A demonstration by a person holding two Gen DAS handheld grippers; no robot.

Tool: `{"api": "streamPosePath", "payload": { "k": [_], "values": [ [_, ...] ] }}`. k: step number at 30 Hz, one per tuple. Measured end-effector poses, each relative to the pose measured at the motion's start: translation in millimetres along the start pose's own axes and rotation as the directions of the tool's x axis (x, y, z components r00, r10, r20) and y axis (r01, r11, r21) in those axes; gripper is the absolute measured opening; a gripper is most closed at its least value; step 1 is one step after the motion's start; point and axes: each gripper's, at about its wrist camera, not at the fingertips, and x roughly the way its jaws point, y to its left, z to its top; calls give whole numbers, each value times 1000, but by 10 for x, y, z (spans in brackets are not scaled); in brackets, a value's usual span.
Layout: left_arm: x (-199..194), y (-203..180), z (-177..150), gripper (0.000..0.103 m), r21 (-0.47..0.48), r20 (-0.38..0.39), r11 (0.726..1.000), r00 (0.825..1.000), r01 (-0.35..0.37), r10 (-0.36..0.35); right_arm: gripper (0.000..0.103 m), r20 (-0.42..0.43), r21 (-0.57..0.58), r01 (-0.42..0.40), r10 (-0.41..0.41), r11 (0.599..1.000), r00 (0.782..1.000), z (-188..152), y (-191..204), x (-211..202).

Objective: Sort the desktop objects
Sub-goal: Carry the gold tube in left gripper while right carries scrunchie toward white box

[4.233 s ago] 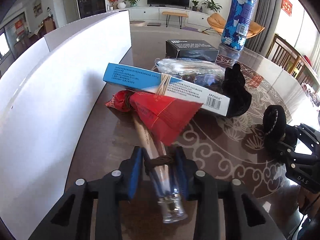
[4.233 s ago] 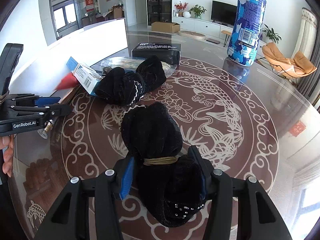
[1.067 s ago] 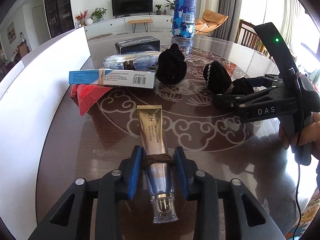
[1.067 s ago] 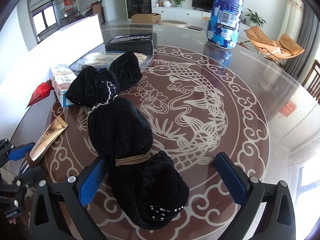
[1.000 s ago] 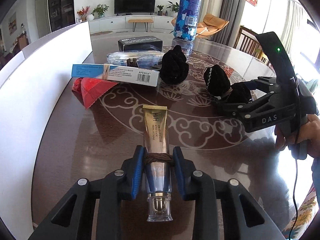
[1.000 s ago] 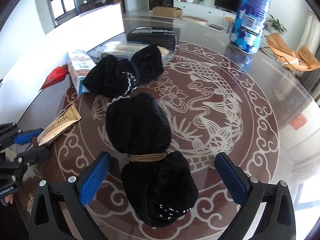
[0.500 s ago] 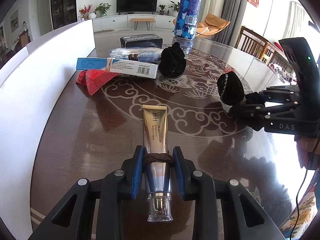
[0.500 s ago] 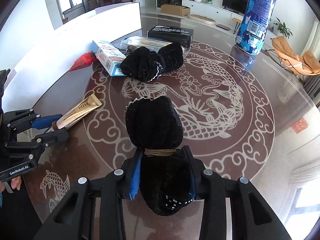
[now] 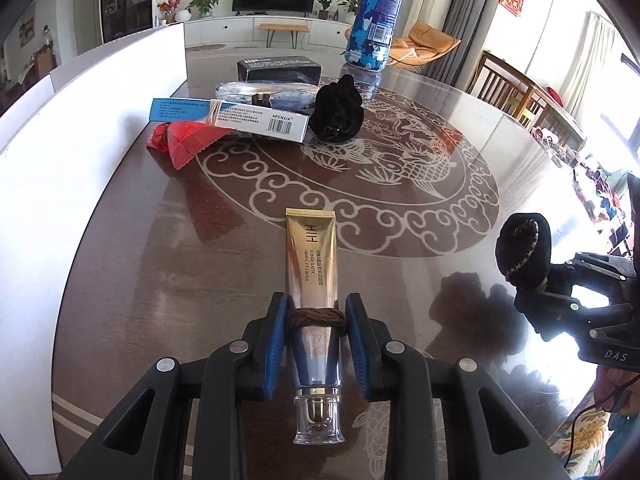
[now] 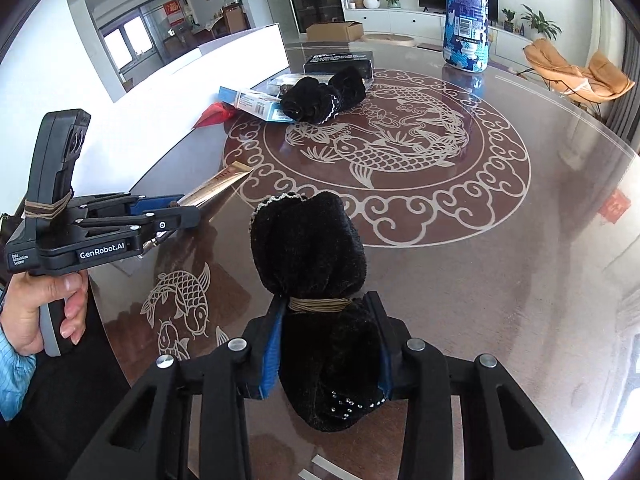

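Note:
My left gripper (image 9: 316, 316) is shut on a gold cream tube (image 9: 311, 252) bound with a brown band, held above the glass table (image 9: 168, 272). The same left gripper (image 10: 188, 210) and tube (image 10: 224, 178) show at the left of the right wrist view. My right gripper (image 10: 326, 312) is shut on a black velvet pouch (image 10: 308, 248) tied with a tan band, lifted off the table. That pouch (image 9: 522, 250) appears at the right edge of the left wrist view. A second black pouch (image 10: 320, 94) lies far back by the boxes.
At the back left lie a blue-white box (image 9: 228, 114), a red wrapper (image 9: 184, 140), a clear packet (image 9: 264, 90) and a black box (image 9: 280, 68). A blue patterned bottle (image 9: 376, 16) stands behind them. A white wall panel (image 9: 80, 120) runs along the left. A hand (image 10: 36, 312) grips the left handle.
My right gripper closed on the black pouch, lifted it and drew it back toward the near table edge. The left gripper kept the tube and barely moved.

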Motion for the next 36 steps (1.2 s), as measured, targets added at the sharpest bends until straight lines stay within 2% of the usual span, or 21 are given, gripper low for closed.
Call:
{"api": "streamPosePath", "payload": {
  "k": [4, 9, 11, 13, 14, 15, 16, 20, 25, 28, 31, 33, 36],
  "values": [
    [5, -14, 14, 30, 5, -19, 1000, 1000, -6, 7, 39, -25, -32, 29, -30, 999, 999, 32, 41, 23],
    [53, -207, 19, 37, 142, -51, 987, 995, -74, 82, 39, -85, -65, 50, -55, 997, 995, 73, 20, 128],
    [56, -262, 9, 42, 158, -45, 983, 993, -97, 105, 39, -98, -72, 53, -60, 996, 993, 62, 4, 159],
    [48, -231, 12, 41, 123, -46, 988, 994, -92, 98, 39, -104, -75, 53, -61, 996, 993, 59, 3, 148],
    [38, -227, 5, 33, 119, -41, 988, 994, -98, 103, 39, -96, -69, 51, -58, 996, 994, 59, 0, 124],
    [17, -216, -8, 28, 114, -33, 989, 994, -97, 101, 39, -83, -54, 43, -47, 998, 995, 61, -11, 80],
    [-15, -185, -26, 28, 95, -32, 993, 997, -68, 72, 39, -68, -38, 31, -34, 999, 997, 66, -24, 23],
    [-318, -106, -27, 28, 47, 54, 998, 998, -42, 39, 39, -12, -7, 13, -13, 1000, 1000, 113, -50, -229],
    [-860, -83, 36, 28, 48, 167, 998, 985, -49, 40, 39, 41, 11, -20, 20, 1000, 999, 244, -28, -441],
    [-1193, 104, 106, 28, 4, 225, 999, 973, -44, 42, 39, 64, 0, -48, 48, 999, 997, 382, 76, -473],
    [-1514, 459, 186, 28, -59, 265, 997, 962, -50, 64, 39, 75, -36, -89, 91, 995, 993, 585, 275, -443],
    [-1700, 775, 238, 28, -104, 280, 991, 954, -81, 108, 39, 83, -76, -117, 123, 990, 989, 783, 484, -403],
    [-1897, 1305, 303, 28, -169, 273, 971, 939, -167, 209, 39, 104, -147, -185, 201, 972, 974, 1148, 915, -365]
  ]
}}
